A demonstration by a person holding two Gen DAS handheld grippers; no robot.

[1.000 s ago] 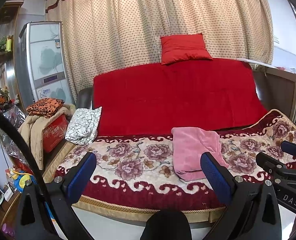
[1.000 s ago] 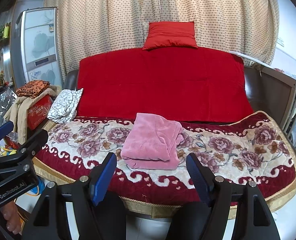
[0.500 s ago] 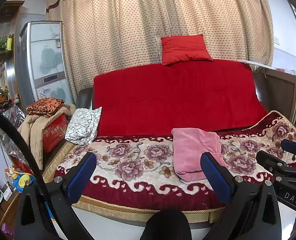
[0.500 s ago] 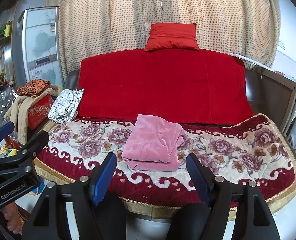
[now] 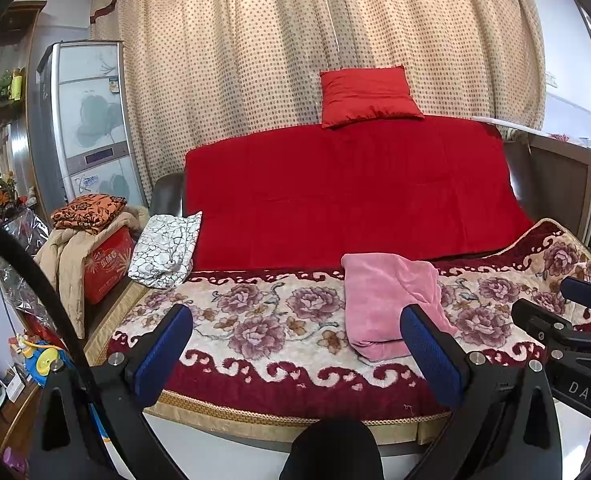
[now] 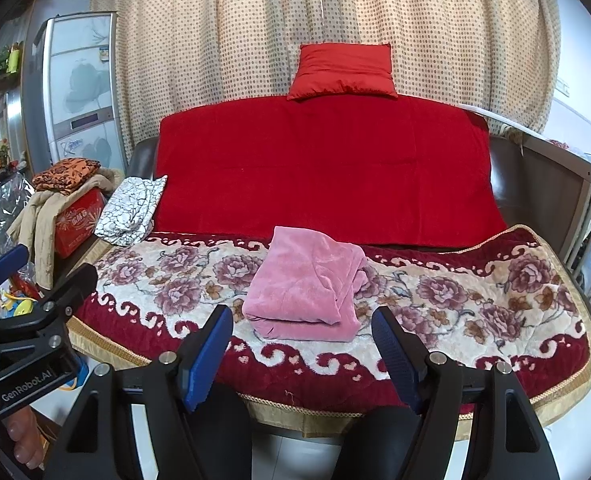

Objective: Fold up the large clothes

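A folded pink garment [image 5: 387, 304] lies on the floral sofa cover [image 5: 255, 320], a little right of centre; it also shows in the right wrist view [image 6: 307, 288]. My left gripper [image 5: 295, 324] is open and empty, held in front of the sofa's front edge, short of the garment. My right gripper [image 6: 301, 322] is open and empty, just in front of the garment and apart from it. The right gripper shows at the right edge of the left wrist view [image 5: 575, 320]. The left gripper shows at the left edge of the right wrist view [image 6: 27, 292].
A red blanket [image 6: 327, 168] covers the sofa back, with a red cushion [image 6: 341, 70] on top. A black-and-white cloth [image 6: 131, 210] lies at the sofa's left end. A heap of clothes and a red box [image 6: 71, 220] stand to the left. A wooden panel [image 6: 551, 184] stands right.
Both views have tilted slightly so the sofa sits a little lower in frame. The garment has not moved and both grippers stay open.
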